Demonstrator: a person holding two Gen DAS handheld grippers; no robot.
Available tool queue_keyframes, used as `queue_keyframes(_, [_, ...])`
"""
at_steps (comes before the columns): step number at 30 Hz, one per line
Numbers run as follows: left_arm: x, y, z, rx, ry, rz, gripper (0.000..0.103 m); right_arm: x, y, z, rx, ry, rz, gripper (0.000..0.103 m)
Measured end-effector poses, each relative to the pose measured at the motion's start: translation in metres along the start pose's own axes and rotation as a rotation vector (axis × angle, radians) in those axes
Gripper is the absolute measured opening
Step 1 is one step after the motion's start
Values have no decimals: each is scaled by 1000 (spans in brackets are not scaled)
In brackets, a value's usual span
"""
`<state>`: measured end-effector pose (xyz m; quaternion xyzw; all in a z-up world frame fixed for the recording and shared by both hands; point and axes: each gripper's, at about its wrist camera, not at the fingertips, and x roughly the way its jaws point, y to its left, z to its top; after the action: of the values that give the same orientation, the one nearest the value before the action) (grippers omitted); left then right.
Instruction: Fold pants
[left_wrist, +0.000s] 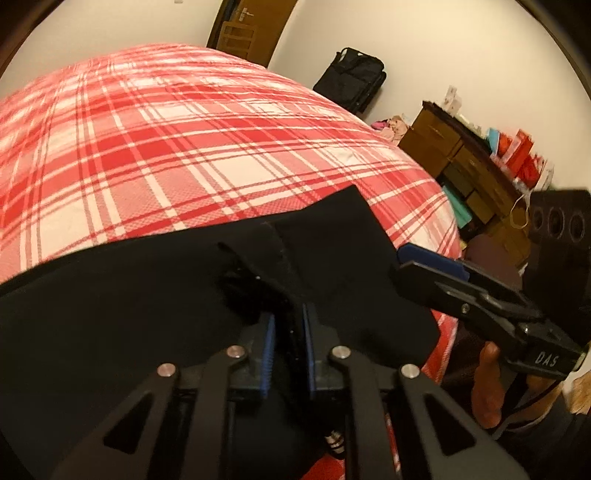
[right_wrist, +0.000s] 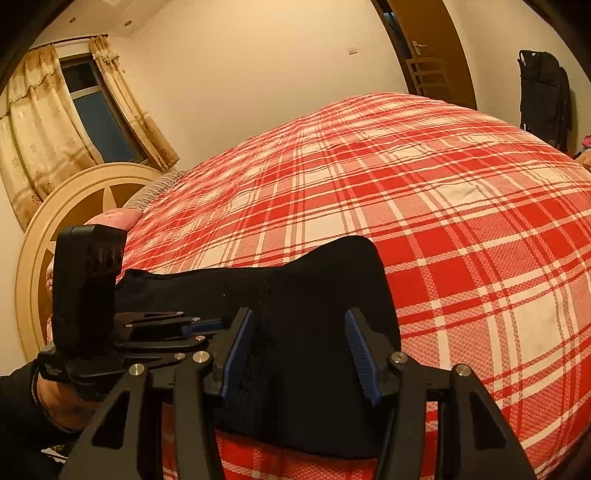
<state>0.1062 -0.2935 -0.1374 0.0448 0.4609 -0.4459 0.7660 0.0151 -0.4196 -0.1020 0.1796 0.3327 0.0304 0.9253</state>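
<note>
Black pants (left_wrist: 155, 295) lie on the near edge of a bed with a red and white plaid cover (left_wrist: 184, 147). My left gripper (left_wrist: 289, 332) is shut on a fold of the black pants near their waist end. My right gripper (right_wrist: 301, 354) is open, its blue-padded fingers (right_wrist: 360, 354) on either side of the pants' end (right_wrist: 314, 295), not closed on the cloth. It also shows at the right of the left wrist view (left_wrist: 432, 273), beside the pants' edge. The left gripper shows in the right wrist view (right_wrist: 184, 325), low on the pants.
The plaid bed cover (right_wrist: 443, 203) stretches far beyond the pants. A cream headboard (right_wrist: 74, 206) and a curtained window (right_wrist: 92, 110) are to the left. A wooden dresser (left_wrist: 461, 162), a black bag (left_wrist: 351, 77) and a door (left_wrist: 251, 26) stand along the wall.
</note>
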Motion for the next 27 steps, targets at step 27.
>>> queue_keyframes(27, [1,-16,6,89,-31,73,11,-6,-4,1,-6,-33,-35,53])
